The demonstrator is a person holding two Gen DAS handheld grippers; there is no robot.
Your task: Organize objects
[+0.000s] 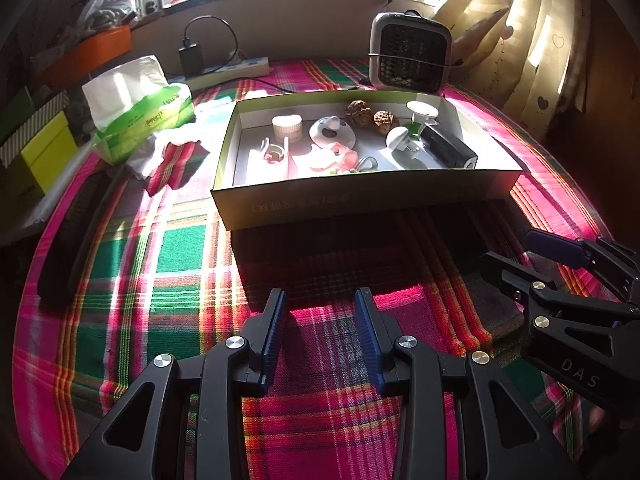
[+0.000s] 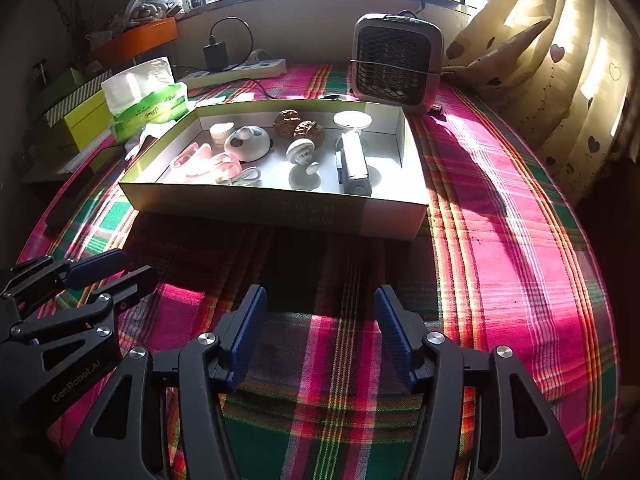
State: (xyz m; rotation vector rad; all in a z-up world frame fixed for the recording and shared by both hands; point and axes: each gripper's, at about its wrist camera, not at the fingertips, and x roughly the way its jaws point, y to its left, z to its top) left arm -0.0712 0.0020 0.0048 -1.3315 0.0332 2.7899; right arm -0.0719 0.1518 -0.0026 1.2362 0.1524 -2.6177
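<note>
A shallow cardboard box [image 1: 352, 200] [image 2: 280, 208] stands mid-table on the plaid cloth. It holds a white jar [image 1: 286, 126], a round white gadget [image 1: 332, 132], two brown walnuts [image 1: 360, 112], pink pieces [image 1: 320, 160], a white mushroom-shaped item [image 1: 398, 140] and a black cylinder [image 1: 448, 146]. My left gripper [image 1: 320, 300] [image 2: 136, 266] hovers over the cloth in front of the box, open, with nothing between its blue pads. My right gripper [image 2: 320, 296] [image 1: 512, 248] hangs beside it to the right, also open and empty, its jaws set wider.
A small fan heater [image 1: 412, 56] stands behind the box. A green tissue pack [image 1: 136, 108] and crumpled tissue lie to the box's left. A long black object [image 1: 76, 236] lies at the table's left edge, a power strip [image 1: 228, 70] at the back, curtains [image 1: 540, 40] on the right.
</note>
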